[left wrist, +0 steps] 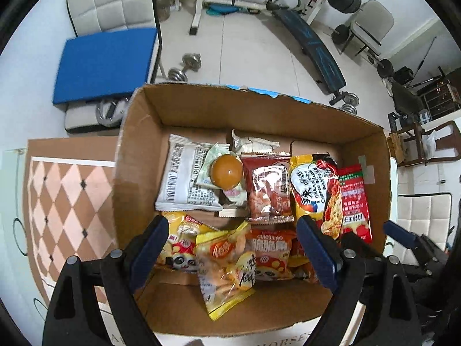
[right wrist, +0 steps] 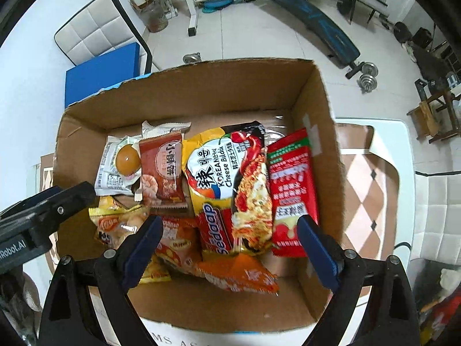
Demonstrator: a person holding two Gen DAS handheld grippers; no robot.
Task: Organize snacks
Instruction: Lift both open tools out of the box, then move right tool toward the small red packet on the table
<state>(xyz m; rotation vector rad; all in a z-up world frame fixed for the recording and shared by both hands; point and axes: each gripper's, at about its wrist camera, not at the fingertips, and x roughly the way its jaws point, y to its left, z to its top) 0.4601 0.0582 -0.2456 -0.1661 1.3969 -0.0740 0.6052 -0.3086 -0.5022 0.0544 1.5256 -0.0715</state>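
An open cardboard box (left wrist: 201, 106) (right wrist: 201, 92) holds several snack packs lying flat. At its right side lie a yellow Korean cheese noodle pack (left wrist: 314, 190) (right wrist: 227, 178) and a red packet (left wrist: 353, 199) (right wrist: 291, 184). A brown shrimp packet (left wrist: 268, 190) (right wrist: 164, 167), a round orange sweet (left wrist: 227, 171) (right wrist: 128, 160) and a white barcode packet (left wrist: 184, 178) fill the middle and left. A yellow biscuit bag (left wrist: 224, 268) (right wrist: 121, 225) and an orange crisp bag (right wrist: 239, 274) lie near the front. My left gripper (left wrist: 230, 227) hangs open above the biscuit bag. My right gripper (right wrist: 230, 222) hangs open above the noodle pack, holding nothing.
The box sits on a table with a diamond-pattern cloth (left wrist: 63, 196) (right wrist: 371, 190). Behind it stand a white chair with a blue cushion (left wrist: 106, 63), a sit-up bench (left wrist: 311, 37) and dumbbells (left wrist: 187, 66) on the tiled floor. Another white padded seat (left wrist: 423, 216) is at the right.
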